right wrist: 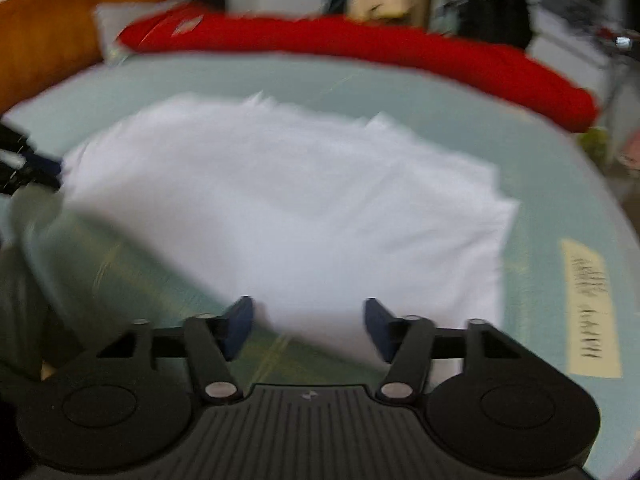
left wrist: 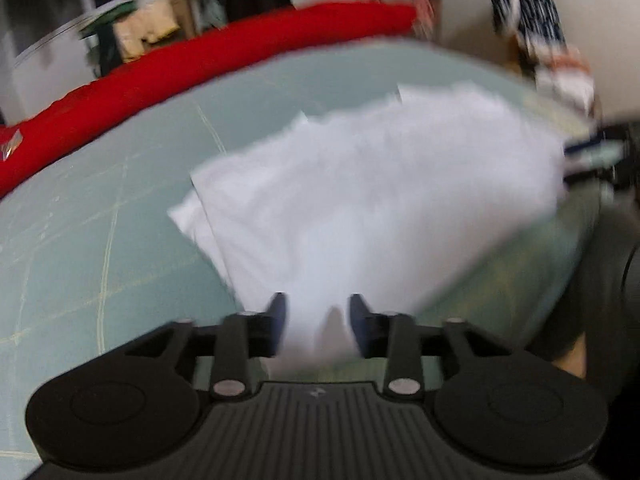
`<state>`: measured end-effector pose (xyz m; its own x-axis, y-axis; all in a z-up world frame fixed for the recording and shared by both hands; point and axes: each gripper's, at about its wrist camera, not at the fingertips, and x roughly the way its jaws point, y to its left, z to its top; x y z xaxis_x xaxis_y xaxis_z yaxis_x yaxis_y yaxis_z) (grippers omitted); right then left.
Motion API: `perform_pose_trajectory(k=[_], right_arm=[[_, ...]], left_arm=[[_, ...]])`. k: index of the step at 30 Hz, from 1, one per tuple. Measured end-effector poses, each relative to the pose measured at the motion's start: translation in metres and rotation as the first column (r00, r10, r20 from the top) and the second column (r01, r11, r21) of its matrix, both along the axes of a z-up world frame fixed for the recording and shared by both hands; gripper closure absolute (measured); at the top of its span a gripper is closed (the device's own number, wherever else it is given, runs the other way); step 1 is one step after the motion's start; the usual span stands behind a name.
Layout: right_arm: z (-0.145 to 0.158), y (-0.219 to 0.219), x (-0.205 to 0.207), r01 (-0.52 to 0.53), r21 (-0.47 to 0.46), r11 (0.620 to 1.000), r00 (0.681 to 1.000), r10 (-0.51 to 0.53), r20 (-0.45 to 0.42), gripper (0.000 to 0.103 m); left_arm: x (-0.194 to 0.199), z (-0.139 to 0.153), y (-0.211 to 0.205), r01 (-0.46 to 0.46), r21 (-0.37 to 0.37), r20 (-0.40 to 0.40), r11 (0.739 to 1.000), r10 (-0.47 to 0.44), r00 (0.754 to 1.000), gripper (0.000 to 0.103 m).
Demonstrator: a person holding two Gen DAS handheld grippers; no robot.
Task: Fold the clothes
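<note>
A white garment [left wrist: 372, 200] lies partly folded on a pale green cutting mat [left wrist: 100, 208], and both views are smeared by blur, so fine folds and edges cannot be read. In the left wrist view the left gripper [left wrist: 318, 326] has its two blue-padded fingers [left wrist: 276, 324] set apart with a bunch of the white cloth rising into the gap between them; whether the pads actually press the cloth cannot be told, since space shows on either side of the fabric. From there the cloth fans out forward and to the right across the mat. In the right wrist view the right gripper [right wrist: 310, 328] has its jaws spread wide, and the near edge of the white garment [right wrist: 288, 208] runs between the fingers without visibly touching either pad. The left gripper's dark tip [right wrist: 24, 164] shows at the garment's left corner. A long red cushion [right wrist: 360, 46] lies along the mat's far edge, and a yellowish label [right wrist: 592, 308] sits on the mat to the right of the garment.
</note>
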<state>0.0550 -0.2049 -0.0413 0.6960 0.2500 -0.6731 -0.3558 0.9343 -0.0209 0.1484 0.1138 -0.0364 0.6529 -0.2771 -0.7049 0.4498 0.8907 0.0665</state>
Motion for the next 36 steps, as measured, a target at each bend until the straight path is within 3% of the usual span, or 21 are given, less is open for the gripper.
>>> perform_pose_trajectory(k=[4,6,8,11,15,18,22,27,30,33,36], right_arm=[[0.013,-0.006,0.016,0.073,0.108,0.991,0.994,-0.082,0.074,0.020],[0.014,-0.009,0.027,0.089,0.158,0.983,0.991,-0.103,0.088,0.018],[0.006,-0.013,0.042,0.117,0.201,0.973,0.988,-0.134,0.071,0.017],[-0.009,-0.026,0.046,0.188,0.207,0.960,0.980,-0.198,0.026,0.016],[-0.029,-0.046,0.042,0.240,0.204,0.949,0.970,-0.240,-0.028,0.015],[-0.020,-0.053,0.040,0.240,0.232,0.943,0.969,-0.245,-0.006,0.013],[-0.004,-0.048,0.054,0.211,0.244,0.946,0.973,-0.228,0.044,0.011],[-0.008,-0.040,0.085,0.202,0.252,0.947,0.975,-0.218,0.038,0.009],[-0.019,-0.047,0.100,0.248,0.253,0.935,0.967,-0.255,-0.004,0.009],[-0.026,-0.066,0.106,0.337,0.262,0.904,0.940,-0.337,-0.046,0.009],[-0.014,-0.079,0.109,0.340,0.315,0.886,0.937,-0.350,-0.027,0.007]], left_arm=[[0.044,0.001,0.002,-0.064,-0.089,0.030,0.994,0.067,0.997,0.059],[0.058,-0.011,0.006,-0.120,-0.108,-0.003,0.987,0.121,0.993,0.059],[0.062,-0.028,0.017,-0.182,-0.138,-0.066,0.974,0.175,0.982,0.059],[0.039,-0.040,0.031,-0.225,-0.203,-0.080,0.953,0.213,0.974,0.059],[0.030,-0.026,0.032,-0.266,-0.151,-0.104,0.952,0.253,0.962,0.055],[0.047,-0.010,0.027,-0.234,-0.199,-0.061,0.952,0.226,0.972,0.053],[0.079,0.008,0.016,-0.188,-0.266,-0.002,0.945,0.195,0.981,0.042],[0.122,-0.014,0.002,-0.217,-0.265,-0.049,0.940,0.211,0.976,0.042],[0.133,-0.044,0.008,-0.306,-0.233,-0.138,0.923,0.280,0.950,0.042],[0.124,-0.035,0.009,-0.299,-0.235,-0.115,0.925,0.279,0.953,0.041],[0.126,-0.025,0.004,-0.264,-0.238,-0.097,0.935,0.248,0.964,0.034]])
